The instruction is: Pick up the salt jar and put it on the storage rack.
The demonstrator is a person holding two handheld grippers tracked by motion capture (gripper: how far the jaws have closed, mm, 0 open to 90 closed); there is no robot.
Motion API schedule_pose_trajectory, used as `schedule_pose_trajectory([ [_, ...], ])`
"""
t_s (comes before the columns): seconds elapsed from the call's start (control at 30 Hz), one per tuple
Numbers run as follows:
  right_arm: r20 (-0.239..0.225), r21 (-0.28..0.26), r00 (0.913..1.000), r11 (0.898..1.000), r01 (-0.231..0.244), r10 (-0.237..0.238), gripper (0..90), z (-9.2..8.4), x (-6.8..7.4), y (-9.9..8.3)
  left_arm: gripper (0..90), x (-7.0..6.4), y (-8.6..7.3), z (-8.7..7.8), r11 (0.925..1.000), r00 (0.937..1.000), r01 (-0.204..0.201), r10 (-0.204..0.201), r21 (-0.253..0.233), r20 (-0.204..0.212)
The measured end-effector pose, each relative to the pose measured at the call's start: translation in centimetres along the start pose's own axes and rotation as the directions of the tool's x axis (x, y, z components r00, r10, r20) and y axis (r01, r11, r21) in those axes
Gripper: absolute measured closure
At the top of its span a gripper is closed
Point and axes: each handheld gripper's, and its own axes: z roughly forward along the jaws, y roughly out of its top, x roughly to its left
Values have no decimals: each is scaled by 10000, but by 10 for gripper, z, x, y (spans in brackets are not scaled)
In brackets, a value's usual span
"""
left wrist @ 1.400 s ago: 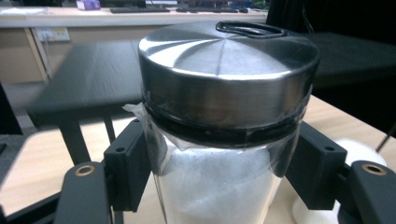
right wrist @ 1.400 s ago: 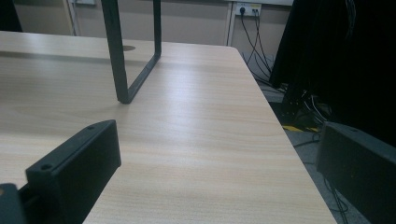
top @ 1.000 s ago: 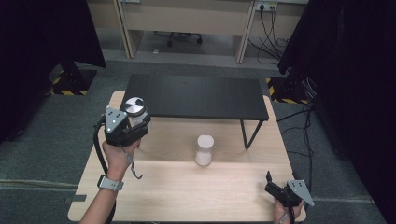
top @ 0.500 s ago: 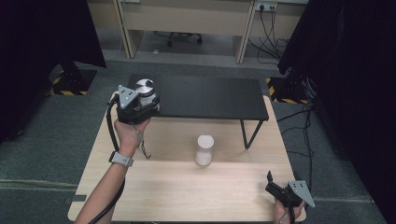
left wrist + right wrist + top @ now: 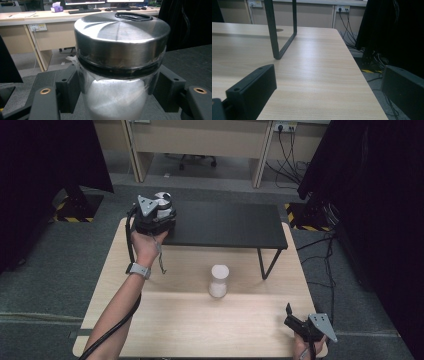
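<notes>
My left gripper (image 5: 159, 210) is shut on a clear jar (image 5: 117, 72) with a steel lid (image 5: 162, 201) and white powder inside. It holds the jar over the left end of a black shelf (image 5: 225, 225) that stands on the wooden table (image 5: 200, 320). The jar sits upright between the jaws in the left gripper view. A second jar with a white lid (image 5: 219, 281) stands on the table in front of the shelf. Low at the table's front right corner, my right gripper (image 5: 291, 316) is open, with nothing between its jaws.
The shelf's black metal leg (image 5: 278, 30) rises from the table ahead of the right gripper. The table's right edge (image 5: 367, 82) drops to grey floor with cables. Dark curtains hang on both sides, and desks stand behind.
My left gripper has carried the steel-lidded jar away from the person and to the right, up to the shelf's left end. The right gripper has stayed put.
</notes>
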Motion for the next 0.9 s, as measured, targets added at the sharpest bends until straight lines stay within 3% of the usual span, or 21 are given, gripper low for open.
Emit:
schedule_pose_trajectory([
  [0.17, 22, -42, 10000, 10000, -36, 36, 3, 0, 0, -1, 305, -1, -2, 11, 9999, 10000, 43, -42, 144, -74],
  [0.7, 116, 33, 9999, 10000, 76, -76, 3, 0, 3, 0, 301, 5, -4, 13, 10000, 9998, -19, 18, 78, 174],
  [0.77, 117, 33, 9999, 10000, 72, -73, 3, -1, 3, 0, 241, 7, -6, 12, 10000, 9995, 17, -17, -1, 303],
  [0.8, 123, 33, 9999, 10000, 69, -70, 3, -1, 3, 0, 189, 8, -10, 9, 9994, 9990, -79, 94, -330, 446],
  [0.9, 118, 63, 9999, 9999, 113, -114, 3, 0, 3, 1, 72, 6, -9, 5, 9992, 9989, -147, 162, -371, 430],
])
